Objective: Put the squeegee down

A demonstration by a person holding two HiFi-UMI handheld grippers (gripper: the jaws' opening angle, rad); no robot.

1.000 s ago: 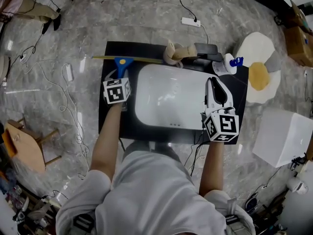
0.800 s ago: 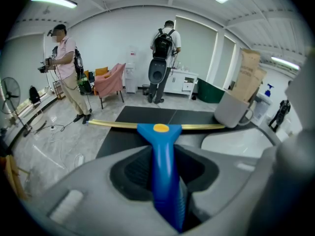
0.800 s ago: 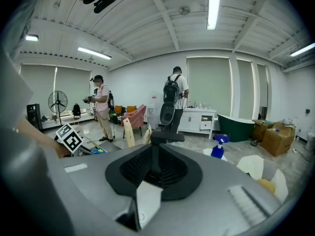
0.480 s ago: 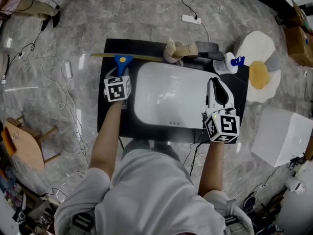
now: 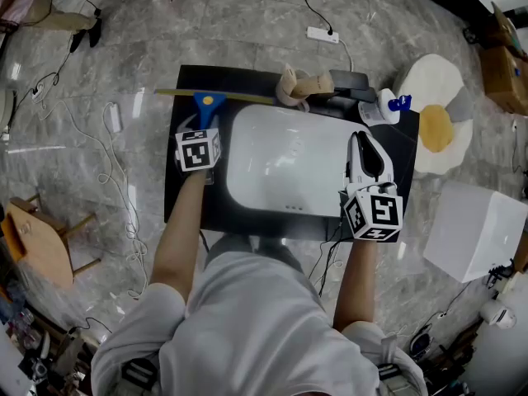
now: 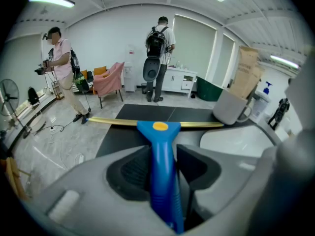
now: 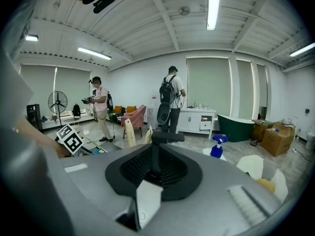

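Squeegee handle half-hidden between opening left tongs

the person wears a loose, pale grey short-sleeved shirt; its sleeves end above the elbows and the forearms are bare. dark straps with buckles sit at both shoulders, perhaps a harness. the right tongs have a white-and-black body, a smooth grey shell round black ribbed pads, and a white cube with black square markers.
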